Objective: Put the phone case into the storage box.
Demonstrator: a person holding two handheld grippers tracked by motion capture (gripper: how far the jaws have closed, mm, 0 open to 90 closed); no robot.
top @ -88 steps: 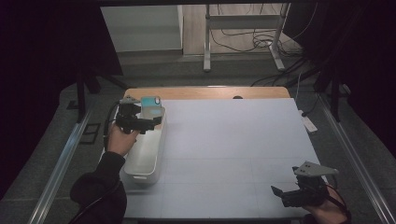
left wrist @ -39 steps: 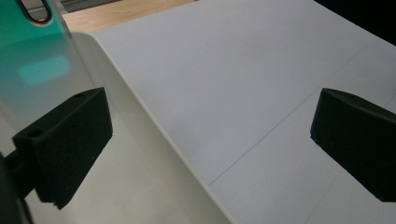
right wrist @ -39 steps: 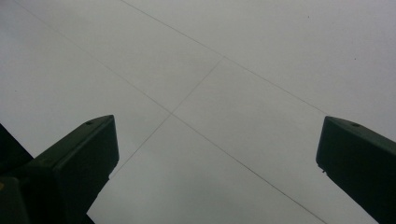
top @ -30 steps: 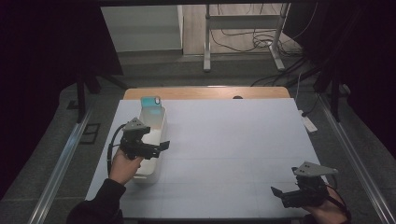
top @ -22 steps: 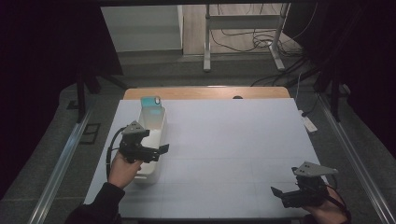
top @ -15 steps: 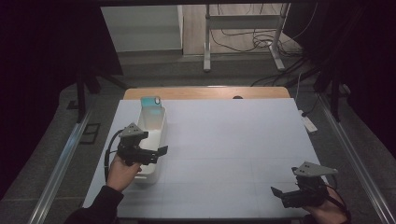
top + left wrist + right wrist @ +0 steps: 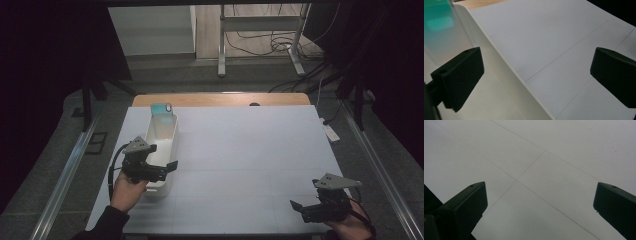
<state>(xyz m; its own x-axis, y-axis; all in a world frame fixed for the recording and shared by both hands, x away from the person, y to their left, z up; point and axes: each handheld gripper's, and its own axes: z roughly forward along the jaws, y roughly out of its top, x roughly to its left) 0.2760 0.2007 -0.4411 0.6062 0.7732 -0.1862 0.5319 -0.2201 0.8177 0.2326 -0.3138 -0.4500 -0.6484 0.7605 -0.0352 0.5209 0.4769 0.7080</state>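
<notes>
A long white bin (image 7: 169, 145) lies along the left side of the white table (image 7: 250, 150). A teal and pinkish box (image 7: 161, 119) stands upright at the bin's far end. My left gripper (image 7: 167, 167) hovers over the bin's near half, open and holding nothing. In the left gripper view the jaws stand wide apart, one over the bin's inside (image 7: 499, 100), the other over the table sheet (image 7: 544, 40), with the box (image 7: 441, 32) at upper left. My right gripper (image 7: 300, 206) rests near the table's front right corner, open, its jaws spread over bare table (image 7: 536, 170).
A wooden strip (image 7: 220, 99) edges the table's far side. Metal rails (image 7: 70, 170) run along both sides on the floor. A desk frame (image 7: 260, 35) and cables stand beyond the table. A power strip (image 7: 330, 131) lies off the right edge.
My left gripper has drawn back from the box at the bin's far end toward the near end of the bin. The right gripper has stayed still.
</notes>
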